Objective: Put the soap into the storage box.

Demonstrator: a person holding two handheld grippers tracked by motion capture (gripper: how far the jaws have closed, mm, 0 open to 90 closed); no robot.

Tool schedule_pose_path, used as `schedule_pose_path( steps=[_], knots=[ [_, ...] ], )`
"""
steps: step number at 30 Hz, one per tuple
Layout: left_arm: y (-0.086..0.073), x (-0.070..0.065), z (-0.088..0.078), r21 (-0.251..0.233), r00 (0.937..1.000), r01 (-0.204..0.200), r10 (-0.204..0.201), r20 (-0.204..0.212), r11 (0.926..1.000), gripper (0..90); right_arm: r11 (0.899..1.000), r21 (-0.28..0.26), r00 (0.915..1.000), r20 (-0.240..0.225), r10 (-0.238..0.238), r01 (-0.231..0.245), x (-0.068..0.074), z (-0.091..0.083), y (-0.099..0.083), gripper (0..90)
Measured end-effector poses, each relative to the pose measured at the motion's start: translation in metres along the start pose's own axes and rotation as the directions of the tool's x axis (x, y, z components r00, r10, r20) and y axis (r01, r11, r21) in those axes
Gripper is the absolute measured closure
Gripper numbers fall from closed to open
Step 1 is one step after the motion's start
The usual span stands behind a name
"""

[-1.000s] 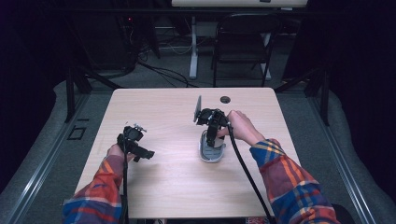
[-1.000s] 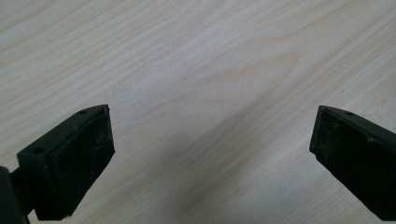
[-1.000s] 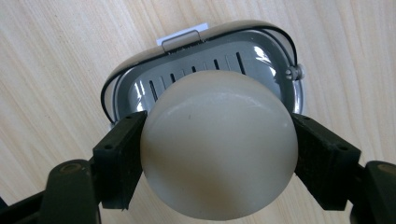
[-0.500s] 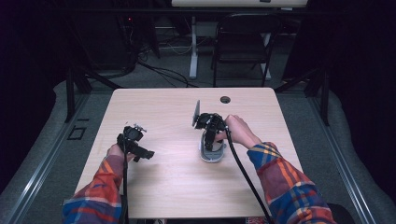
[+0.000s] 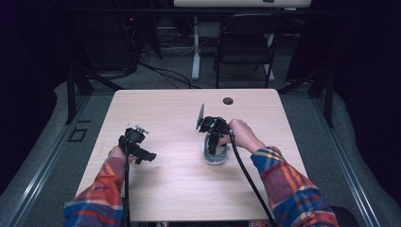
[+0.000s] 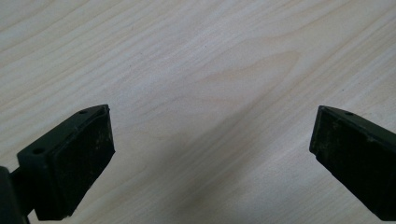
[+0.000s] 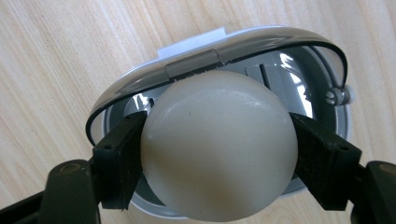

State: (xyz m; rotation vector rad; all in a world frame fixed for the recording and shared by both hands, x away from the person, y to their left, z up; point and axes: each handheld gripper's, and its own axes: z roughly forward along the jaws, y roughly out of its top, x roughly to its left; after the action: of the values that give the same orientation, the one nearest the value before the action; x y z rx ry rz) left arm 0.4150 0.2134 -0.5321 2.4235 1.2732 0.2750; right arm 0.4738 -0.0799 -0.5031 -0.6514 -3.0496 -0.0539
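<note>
One pale wooden worktop [image 5: 165, 189] stands in a dark room. Right gripper [image 7: 217, 154] jaws grip a white ball [image 7: 219, 144], hiding the grey container [image 7: 327, 79] beneath; left gripper [image 6: 210, 154] jaws gape, empty.

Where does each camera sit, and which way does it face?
High view: above the person's side, looking forward and down on the table; both plaid sleeves, left gripper, right gripper.
Left gripper view: on the left gripper, facing bare tabletop; jaws wide apart.
Right gripper view: on the right gripper, facing down; jaws clamp a cream egg-shaped ball over a grey oval holder.
Shared: high and right views both show the holder.
</note>
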Motion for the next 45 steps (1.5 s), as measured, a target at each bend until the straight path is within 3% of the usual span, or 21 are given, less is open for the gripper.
schedule_pose_path(
  steps=[7,20,30,33,45],
  knots=[
    [0.0,0.0,0.0,0.001,1.0,-0.001,0.001,-0.002,1.0,0.0,1.0,-0.03,1.0,-0.008,0.005,-0.005,-0.002,-0.003,-0.006,22.1],
    [0.0,-0.001,0.0,0.004,1.0,0.0,0.0,-0.003,1.0,0.0,0.994,-0.107,0.9993,0.025,0.028,-0.025,-0.001,-0.032,-0.031,13.2],
    [0.001,-0.001,0.0,0.004,1.0,0.0,0.0,-0.006,1.0,0.0,0.986,-0.164,0.997,0.061,0.048,-0.038,0.005,-0.056,-0.059,10.7],
    [0.001,-0.001,0.0,0.003,1.0,0.0,0.0,-0.005,1.0,0.0,0.986,-0.158,0.9966,0.06,0.058,-0.047,0.004,-0.061,-0.068,8.8],
    [0.001,-0.001,0.0,0.004,1.0,-0.001,0.001,-0.007,1.0,0.0,0.977,-0.185,0.9907,0.069,0.118,-0.103,-0.001,-0.062,-0.111,4.9]
  ],
)
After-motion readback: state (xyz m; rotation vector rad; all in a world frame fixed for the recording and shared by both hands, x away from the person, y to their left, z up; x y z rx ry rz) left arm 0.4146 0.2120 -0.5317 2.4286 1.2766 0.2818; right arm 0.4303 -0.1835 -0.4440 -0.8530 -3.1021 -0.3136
